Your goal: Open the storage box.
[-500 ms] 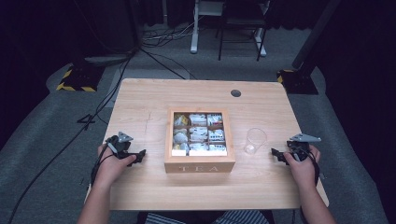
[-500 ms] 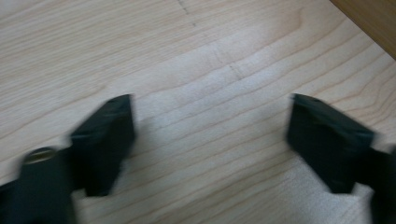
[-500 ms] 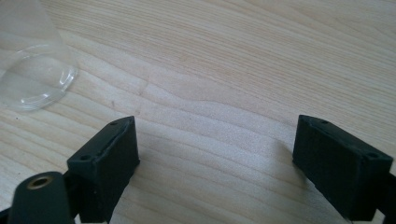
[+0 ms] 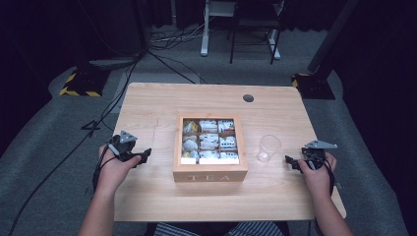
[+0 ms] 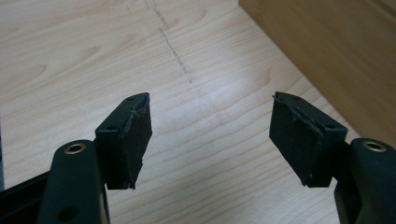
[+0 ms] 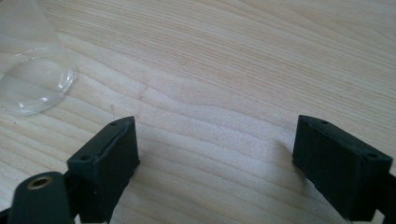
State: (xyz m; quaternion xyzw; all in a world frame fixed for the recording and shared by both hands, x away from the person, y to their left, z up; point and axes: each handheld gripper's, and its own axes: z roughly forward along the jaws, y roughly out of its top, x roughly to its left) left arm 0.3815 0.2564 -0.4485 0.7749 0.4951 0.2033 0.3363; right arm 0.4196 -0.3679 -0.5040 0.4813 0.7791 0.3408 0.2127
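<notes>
Tea box point(image 4: 210, 169) mid-table; glass point(image 4: 268, 148) beside; claws apart.

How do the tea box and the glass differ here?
The tea box is square, wooden and opaque, its compartments filled with tea bags; the glass is round, clear and empty. The tea box is much wider than the glass. Both stand on the table, untouched.
</notes>
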